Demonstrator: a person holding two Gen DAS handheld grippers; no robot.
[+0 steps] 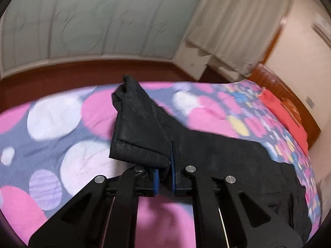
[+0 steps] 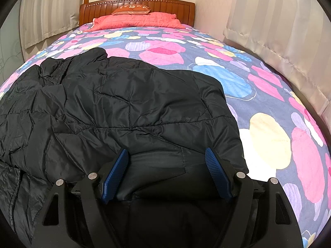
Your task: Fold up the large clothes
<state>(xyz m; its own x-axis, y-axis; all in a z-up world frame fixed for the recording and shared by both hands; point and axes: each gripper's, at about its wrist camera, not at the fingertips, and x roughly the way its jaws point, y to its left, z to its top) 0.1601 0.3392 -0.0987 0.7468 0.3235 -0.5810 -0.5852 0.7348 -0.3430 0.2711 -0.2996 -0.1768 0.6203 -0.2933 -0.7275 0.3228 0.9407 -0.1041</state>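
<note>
A black quilted jacket [image 2: 124,103] lies spread on the flowered bedspread [image 2: 269,144]. In the left wrist view my left gripper [image 1: 168,161] is shut on the cuff end of the jacket's sleeve [image 1: 134,128], which is lifted off the bedspread [image 1: 51,113] and runs back to the jacket's body [image 1: 227,155] at the right. In the right wrist view my right gripper [image 2: 166,150] stands open low over the jacket's near edge. A hump of black fabric lies between its blue pads [image 2: 217,171]. I cannot tell whether the pads touch it.
A red pillow [image 2: 136,20] and a wooden headboard [image 2: 136,3] are at the far end of the bed. Pale curtains [image 2: 279,31] hang along the right side. Beyond the bed's left side are a strip of brown floor [image 1: 62,72] and frosted wardrobe doors [image 1: 82,26].
</note>
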